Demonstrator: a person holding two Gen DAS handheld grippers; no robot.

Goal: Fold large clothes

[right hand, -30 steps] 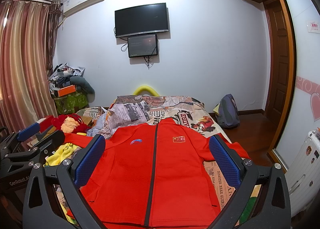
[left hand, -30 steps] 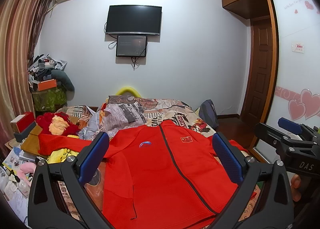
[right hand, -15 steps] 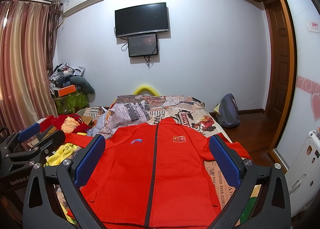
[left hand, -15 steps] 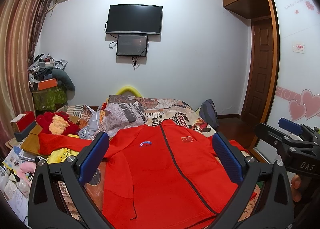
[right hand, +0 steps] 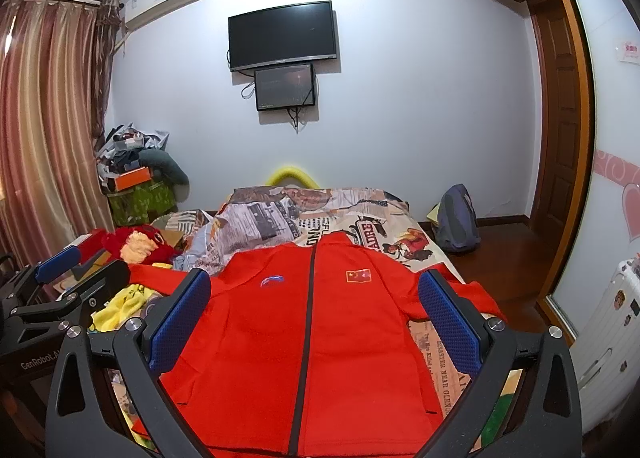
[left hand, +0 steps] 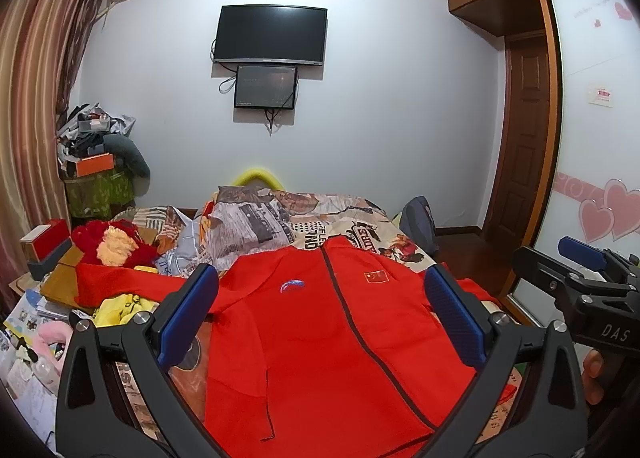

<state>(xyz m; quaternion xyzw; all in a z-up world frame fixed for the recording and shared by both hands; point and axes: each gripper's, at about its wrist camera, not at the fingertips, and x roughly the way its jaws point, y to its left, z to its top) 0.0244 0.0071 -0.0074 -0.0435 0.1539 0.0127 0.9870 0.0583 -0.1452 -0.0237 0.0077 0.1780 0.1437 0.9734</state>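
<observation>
Left wrist view matches a second ago: jacket [left hand: 320, 338] lies flat, zipped, on the bed [left hand: 340, 214]; left tool [left hand: 320, 314] and right tool [right hand: 316, 314] hover spread, empty. Folding hasn't begun.

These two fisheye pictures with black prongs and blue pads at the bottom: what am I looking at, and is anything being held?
Each picture comes from a camera mounted on a handheld two-finger gripper, looking forward along its fingers. One shows the left gripper, the other the right gripper; each also glimpses the other tool at its edge. Both stand open and hold nothing. Beneath them a red zip jacket lies spread flat, front up, on a bed with a newspaper-print cover. Folding has not begun.
</observation>
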